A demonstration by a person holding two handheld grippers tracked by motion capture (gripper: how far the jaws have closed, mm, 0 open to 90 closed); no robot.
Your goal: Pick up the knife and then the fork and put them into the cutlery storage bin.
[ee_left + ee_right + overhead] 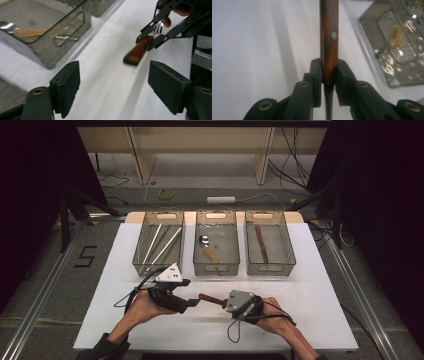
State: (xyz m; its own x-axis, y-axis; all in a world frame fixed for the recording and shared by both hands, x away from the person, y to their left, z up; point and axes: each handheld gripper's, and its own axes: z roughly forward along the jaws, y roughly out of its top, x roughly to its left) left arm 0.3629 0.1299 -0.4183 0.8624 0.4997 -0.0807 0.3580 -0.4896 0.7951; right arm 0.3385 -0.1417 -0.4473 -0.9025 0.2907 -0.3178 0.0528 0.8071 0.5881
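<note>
Currently the right tool (226,302) is pinching a wooden-handled fork (210,299) at the near end of its handle, where the metal neck begins; the right gripper view shows both pads tight on the reddish-brown wood, a rivet visible further along the handle. Handle sticks out toward the left tool (192,302), held clear of the white bench (310,285). Left tool has its jaws spread wide, nothing between them; the handle tip sits just ahead of the gap in the left gripper view, not touching either pad. Three clear bins at the back: left bin (159,243) has chopsticks (164,246), middle bin (216,243) a wooden-handled spoon (208,247), right bin (270,244) a knife (262,243).
</note>
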